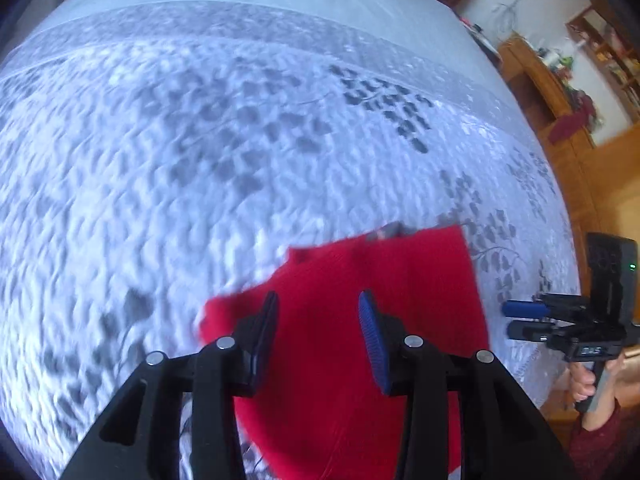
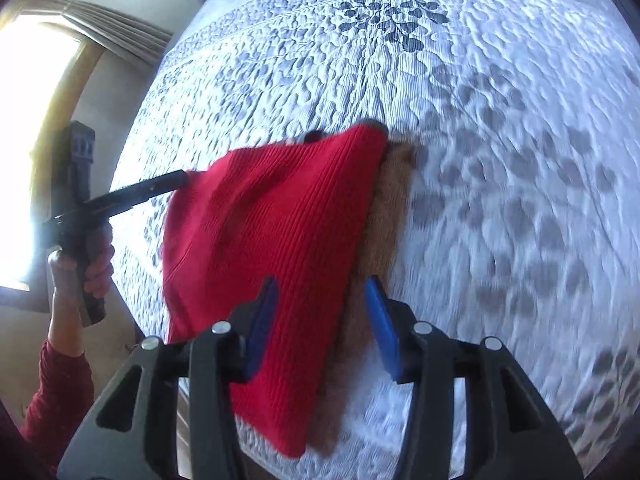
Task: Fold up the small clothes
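**Red knit lies folded on the bed, both grippers released above it**

While a red ribbed knit garment (image 2: pixel 276 240) lies flat near the front edge of a bed (image 2: pixel 500 120) covered in a white quilted spread with grey leaf prints, two hand-held grippers hang over it with nothing between their pads. Seen from its own camera, the left gripper (image 1: pixel 318 340) hovers above the garment's left part, jaws parted and released, clear of the cloth. Over the garment's right edge, the right gripper (image 2: pixel 320 328) likewise stands with jaws apart, gripping nothing; beside that edge a strip of brown fuzzy fabric (image 2: pixel 394 208) shows from under the red knit. A dark tag or trim peeks out at the garment's far corner. A hand (image 2: pixel 94 264) in a dark red sleeve (image 2: pixel 56 392) holds the left gripper's handle to the garment's left. Beyond the bed's right side stands wooden furniture (image 1: pixel 540 92).
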A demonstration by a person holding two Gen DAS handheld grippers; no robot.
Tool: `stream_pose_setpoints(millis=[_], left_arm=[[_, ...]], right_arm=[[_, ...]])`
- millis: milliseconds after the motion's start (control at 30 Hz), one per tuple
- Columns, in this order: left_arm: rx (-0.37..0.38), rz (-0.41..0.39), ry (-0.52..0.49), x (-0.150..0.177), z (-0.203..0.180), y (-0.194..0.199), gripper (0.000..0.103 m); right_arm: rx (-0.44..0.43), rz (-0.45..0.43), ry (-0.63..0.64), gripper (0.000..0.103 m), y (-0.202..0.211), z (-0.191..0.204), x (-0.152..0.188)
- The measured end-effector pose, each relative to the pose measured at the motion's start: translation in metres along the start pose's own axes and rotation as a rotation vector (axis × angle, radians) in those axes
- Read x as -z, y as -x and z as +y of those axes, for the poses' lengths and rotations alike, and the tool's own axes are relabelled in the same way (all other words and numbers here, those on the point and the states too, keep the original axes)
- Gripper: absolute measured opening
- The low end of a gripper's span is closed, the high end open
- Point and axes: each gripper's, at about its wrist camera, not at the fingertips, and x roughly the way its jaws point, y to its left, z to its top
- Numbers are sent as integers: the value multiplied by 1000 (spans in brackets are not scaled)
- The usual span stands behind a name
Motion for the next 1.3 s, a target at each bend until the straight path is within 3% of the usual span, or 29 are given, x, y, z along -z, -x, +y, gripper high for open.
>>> stream_pose_setpoints(millis=[100,433,467,500,533,600,733,967,1167,1300], left_arm=[[72,16,3,-20,-4,-18,41],[110,102,-98,-25,-17,-50,40],[100,106,-108,-23,-17,-52,37],[79,119,-115,-22,-17,-54,19],[70,128,-113,-21,-16,-56,9],[75,121,-95,-20,-12,-57,5],[74,86,-56,-18,-9,-50,4],[2,33,16,-14,16,-32,4],[89,35,99,-11,27,-32,6],[92,-13,122,-6,22,-12,16]], right_arm=[[-13,11,-13,47,-8,-7,-14],[-15,28,-29,54,-24,-21,-35],[-16,26,-32,54,-24,-21,-37],[-19,25,-34,55,-25,-21,-39],[-25,23,-38,56,-25,-21,-40],[-40,23,-46,57,-26,-20,-43],[-40,28,-61,57,-30,-17,-52],[-22,28,-79,57,-32,-21,-55],[-36,36,-89,57,-37,-20,-55],[-43,37,-83,57,-34,-14,-59]])
